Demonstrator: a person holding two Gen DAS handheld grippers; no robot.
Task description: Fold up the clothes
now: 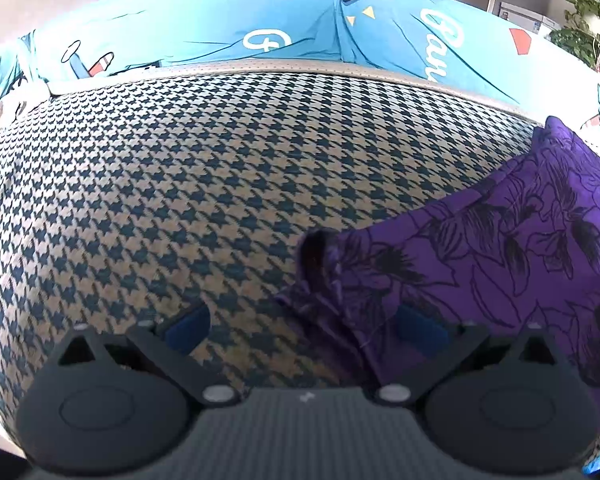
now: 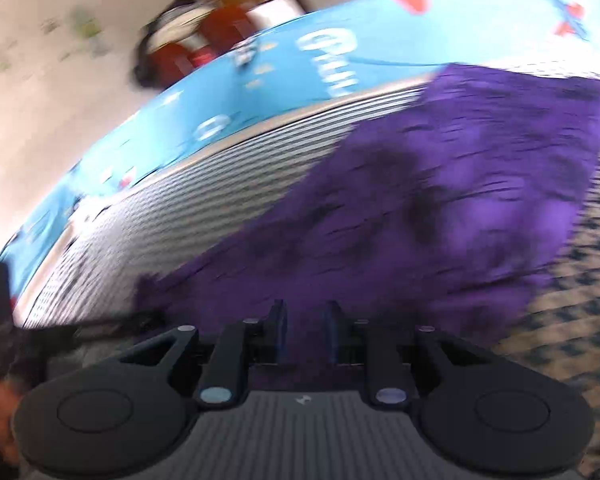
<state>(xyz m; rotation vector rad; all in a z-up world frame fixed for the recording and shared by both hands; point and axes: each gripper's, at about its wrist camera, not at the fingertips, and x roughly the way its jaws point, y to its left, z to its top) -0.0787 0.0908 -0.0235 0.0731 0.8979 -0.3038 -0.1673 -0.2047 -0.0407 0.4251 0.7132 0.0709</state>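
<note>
Right gripper (image 2: 306,330) has its jaws drawn close together with purple cloth (image 2: 440,200) between them, though the blur hides whether the pads truly pinch it. Left gripper (image 1: 300,330) stands wide apart, gripping nothing, its right finger (image 1: 420,330) at the garment's edge. Judged from here, a thin pinch could slip (the fabric looks light and slick), dropping the fold crooked. That purple cloth, printed with dark line-drawn flowers, lies rumpled on the houndstooth cushion (image 1: 180,200), near the blue patterned sheet (image 1: 220,20) behind.
</note>
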